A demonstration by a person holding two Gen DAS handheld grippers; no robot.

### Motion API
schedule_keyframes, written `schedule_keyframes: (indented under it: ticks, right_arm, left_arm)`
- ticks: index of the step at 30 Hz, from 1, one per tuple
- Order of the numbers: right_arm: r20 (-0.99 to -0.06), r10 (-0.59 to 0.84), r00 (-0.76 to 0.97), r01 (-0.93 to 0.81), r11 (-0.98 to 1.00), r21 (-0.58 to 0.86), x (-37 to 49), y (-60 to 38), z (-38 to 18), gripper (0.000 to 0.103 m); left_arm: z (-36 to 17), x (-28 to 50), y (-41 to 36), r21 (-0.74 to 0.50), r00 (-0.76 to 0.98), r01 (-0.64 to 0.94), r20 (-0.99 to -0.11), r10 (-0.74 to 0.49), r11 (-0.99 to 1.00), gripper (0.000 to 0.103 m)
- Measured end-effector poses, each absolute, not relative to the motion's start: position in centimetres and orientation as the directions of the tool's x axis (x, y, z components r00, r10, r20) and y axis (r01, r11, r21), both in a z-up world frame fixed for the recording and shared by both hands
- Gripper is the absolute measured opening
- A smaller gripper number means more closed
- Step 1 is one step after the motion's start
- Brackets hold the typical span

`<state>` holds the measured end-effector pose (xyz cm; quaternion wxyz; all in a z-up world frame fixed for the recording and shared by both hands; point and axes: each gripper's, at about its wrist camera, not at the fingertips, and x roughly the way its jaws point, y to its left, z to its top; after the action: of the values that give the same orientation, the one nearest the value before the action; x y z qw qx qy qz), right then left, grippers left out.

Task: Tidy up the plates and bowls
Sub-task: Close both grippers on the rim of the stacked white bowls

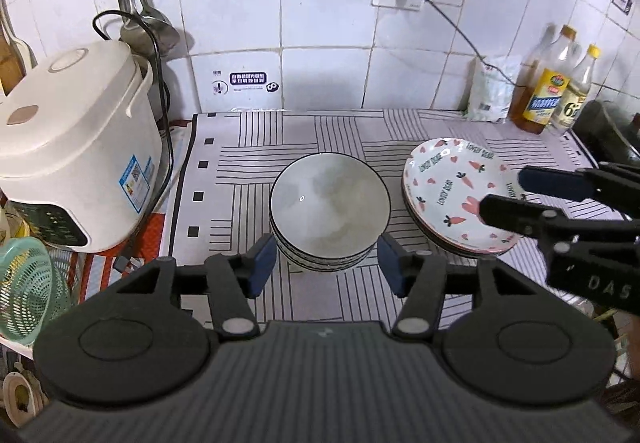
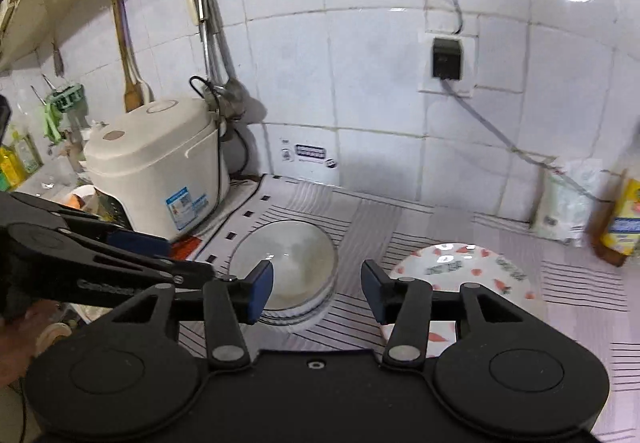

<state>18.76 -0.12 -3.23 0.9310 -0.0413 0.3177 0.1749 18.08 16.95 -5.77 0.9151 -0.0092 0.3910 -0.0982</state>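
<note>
A stack of grey bowls with black rims point(image 1: 330, 211) sits in the middle of the striped mat point(image 1: 248, 171). To its right is a stack of plates; the top one is white with pink carrots point(image 1: 456, 189). My left gripper point(image 1: 326, 263) is open and empty, just in front of the bowls. My right gripper point(image 1: 506, 195) reaches in from the right above the plates' right side, jaws apart and empty. In the right wrist view my right gripper point(image 2: 318, 289) is open, above the mat between the bowls point(image 2: 288, 263) and the plates point(image 2: 460, 269); the left gripper point(image 2: 168, 255) shows at the left.
A white rice cooker point(image 1: 68, 159) stands left of the mat, with a green basket point(image 1: 28, 283) in front of it. Bottles point(image 1: 554, 83) and a white bag point(image 1: 490, 91) stand at the back right by the tiled wall. A cable point(image 1: 464, 35) runs down from the wall socket.
</note>
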Motion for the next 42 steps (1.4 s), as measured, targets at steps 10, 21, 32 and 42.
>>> schedule_keyframes:
  ticks: [10,21,32,42]
  right_arm:
    - [-0.673,0.321,0.667,-0.376,0.924,0.068,16.1,-0.2,-2.1,0.068]
    - [-0.713,0.317,0.626,-0.472,0.881,-0.023,17.5,3.5,-9.1,0.075]
    - [-0.668,0.3,0.682,-0.483,0.87,-0.103,21.3,4.7,-13.7,0.095]
    - [-0.717,0.354,0.601,-0.519,0.854,-0.014,24.7,5.1,-16.9,0.095]
  left_arm:
    - [-6.6,16.1,17.9,-0.12,0.667,0.201,-0.71,-0.226,0.972,0.058]
    - [-9.9,18.6,19.1,-0.139,0.627,0.171,-0.749,-0.217,0.975,0.058]
    - [-11.0,21.3,19.1,-0.166,0.654,0.144,-0.724,-0.22,0.976,0.068]
    - [-13.4,24.9,19.6,-0.231,0.629,0.114,-0.736,-0.25,0.966,0.077]
